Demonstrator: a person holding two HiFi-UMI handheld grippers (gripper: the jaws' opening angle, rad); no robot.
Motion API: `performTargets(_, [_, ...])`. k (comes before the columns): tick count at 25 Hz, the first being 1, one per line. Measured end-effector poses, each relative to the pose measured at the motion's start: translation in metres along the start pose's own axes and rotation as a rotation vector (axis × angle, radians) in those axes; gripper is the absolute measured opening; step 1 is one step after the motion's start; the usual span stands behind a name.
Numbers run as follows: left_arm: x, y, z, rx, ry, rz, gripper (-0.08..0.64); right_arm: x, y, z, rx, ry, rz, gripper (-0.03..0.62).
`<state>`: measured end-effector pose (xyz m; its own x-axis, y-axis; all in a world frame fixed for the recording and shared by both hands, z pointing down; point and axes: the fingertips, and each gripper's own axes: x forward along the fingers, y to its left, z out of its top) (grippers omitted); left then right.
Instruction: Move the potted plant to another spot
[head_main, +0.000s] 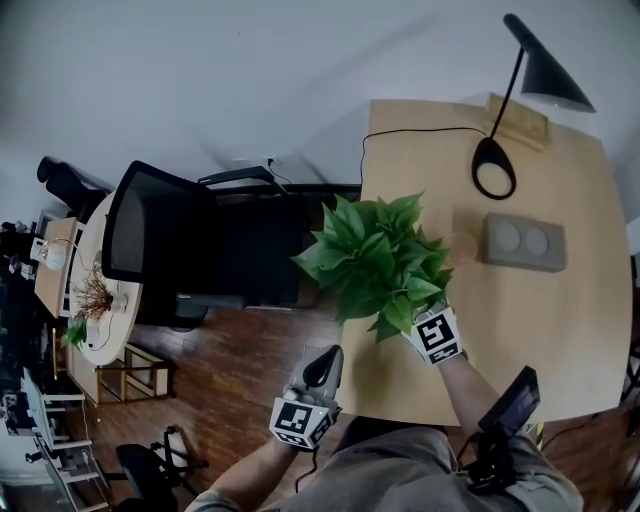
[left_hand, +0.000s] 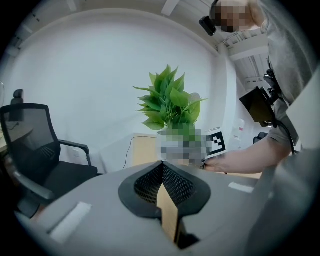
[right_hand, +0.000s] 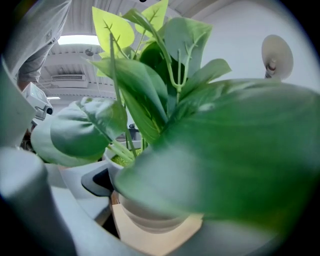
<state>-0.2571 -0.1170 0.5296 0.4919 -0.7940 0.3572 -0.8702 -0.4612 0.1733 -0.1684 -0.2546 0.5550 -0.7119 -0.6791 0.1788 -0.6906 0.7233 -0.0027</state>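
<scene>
The potted plant (head_main: 378, 258) has broad green leaves and a white pot (right_hand: 150, 217), and it is over the near left part of the light wooden table (head_main: 560, 330). My right gripper (right_hand: 150, 202) reaches under the leaves with the pot between its jaws. One dark pad (right_hand: 98, 182) lies against the pot's side, and a leaf hides the other. In the head view only its marker cube (head_main: 437, 335) shows. My left gripper (head_main: 322, 368) hangs off the table's left edge, above the floor, with its jaws shut on nothing. From the left gripper view the plant (left_hand: 169, 102) rises beyond the shut left gripper (left_hand: 162, 192).
A black desk lamp (head_main: 520, 90), its cable (head_main: 420, 130) and a grey box with two round dents (head_main: 522, 242) stand on the table's far half. A black office chair (head_main: 160, 235) is left of the table. Further left is a round white table (head_main: 105, 300).
</scene>
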Motion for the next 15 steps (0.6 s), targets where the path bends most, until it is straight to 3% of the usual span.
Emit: performTargets(15, [0.003,0.018,-0.031,-0.026,0.079,0.014,-0.006,0.042,-0.023,-0.078,0.028,0.101,-0.056,0.535])
